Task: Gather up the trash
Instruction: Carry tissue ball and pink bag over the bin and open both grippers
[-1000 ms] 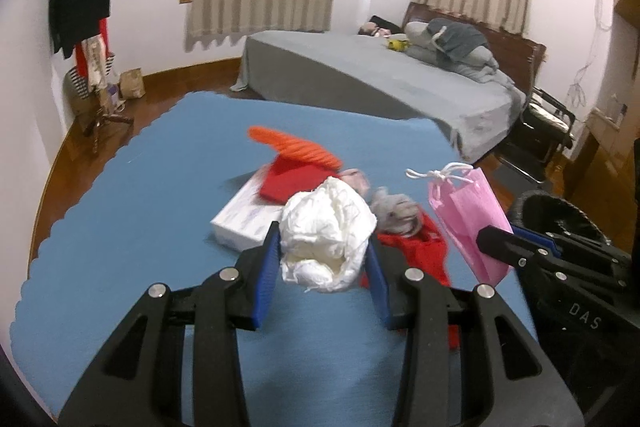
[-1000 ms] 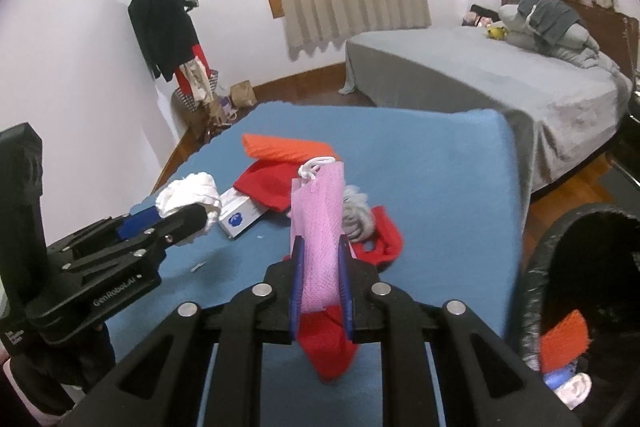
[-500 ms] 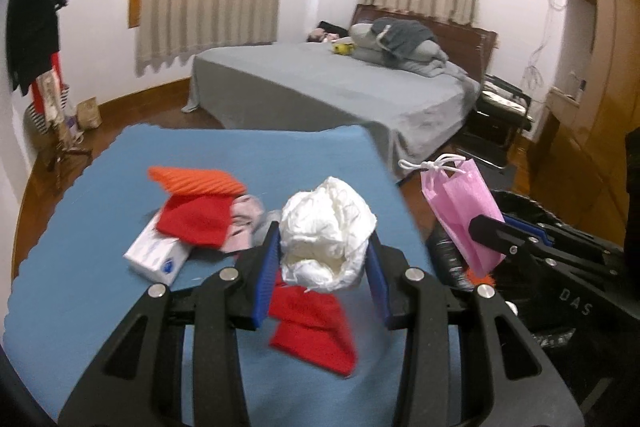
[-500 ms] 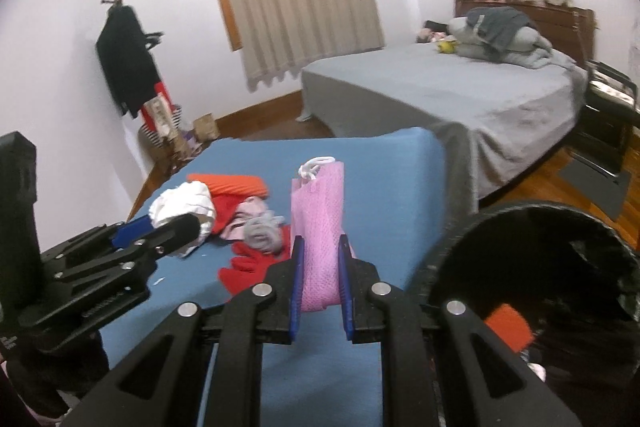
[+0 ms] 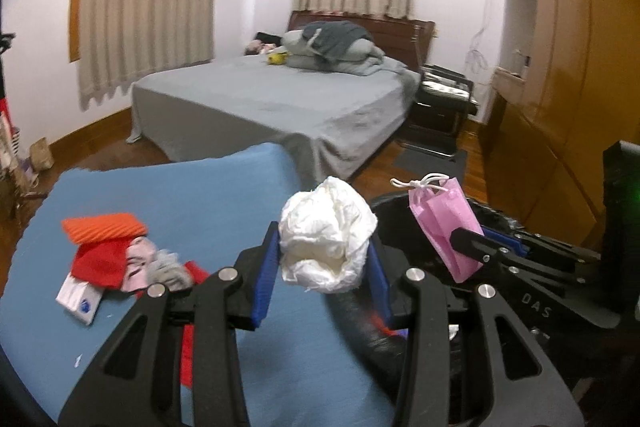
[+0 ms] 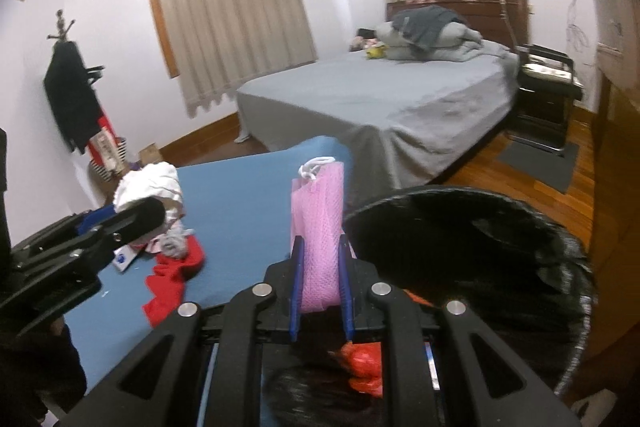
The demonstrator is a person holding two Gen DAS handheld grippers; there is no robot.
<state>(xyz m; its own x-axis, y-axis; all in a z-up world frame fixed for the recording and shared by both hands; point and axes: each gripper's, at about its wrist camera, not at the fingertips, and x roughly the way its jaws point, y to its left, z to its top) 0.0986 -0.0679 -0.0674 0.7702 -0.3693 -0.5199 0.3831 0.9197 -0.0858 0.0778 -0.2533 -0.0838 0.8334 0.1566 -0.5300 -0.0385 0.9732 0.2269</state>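
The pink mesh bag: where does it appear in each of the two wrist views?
Left wrist view: pink mesh bag at right of centre, held by the right gripper.
Right wrist view: bag at centre, upright in the same gripper.
Shared landmark: the grey bed behind.

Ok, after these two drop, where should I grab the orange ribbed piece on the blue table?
Take the orange ribbed piece across its narrow width, coming from above. It lies flat on top of the pile, over the red cloth, so its long ridged edges are exposed. A low side approach would likely snag the cloth.
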